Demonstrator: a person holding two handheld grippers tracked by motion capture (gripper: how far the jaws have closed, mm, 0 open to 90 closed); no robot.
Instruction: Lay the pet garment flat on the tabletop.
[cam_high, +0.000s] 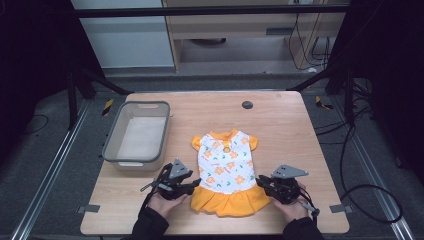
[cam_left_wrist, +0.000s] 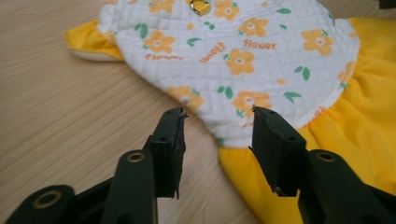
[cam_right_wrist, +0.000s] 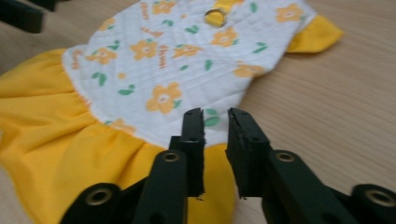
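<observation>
A small white quilted dress (cam_high: 226, 160) with orange flowers, yellow sleeves and a yellow ruffled skirt lies flat on the wooden table, collar pointing away from me. My left gripper (cam_high: 195, 185) is at the dress's left waist. In the left gripper view it is open (cam_left_wrist: 217, 112), its jaws wide apart over the seam where the white cloth (cam_left_wrist: 243, 51) meets the skirt. My right gripper (cam_high: 259, 181) is at the right waist. It is open (cam_right_wrist: 215, 112) by a narrow gap just above the dress's edge (cam_right_wrist: 163, 60), gripping nothing.
A grey plastic bin (cam_high: 111, 137) lined with white stands at the table's left, close to my left hand. A small black round disc (cam_high: 247, 104) sits near the far edge. Bare wood surrounds the dress. Cables lie on the floor to the right.
</observation>
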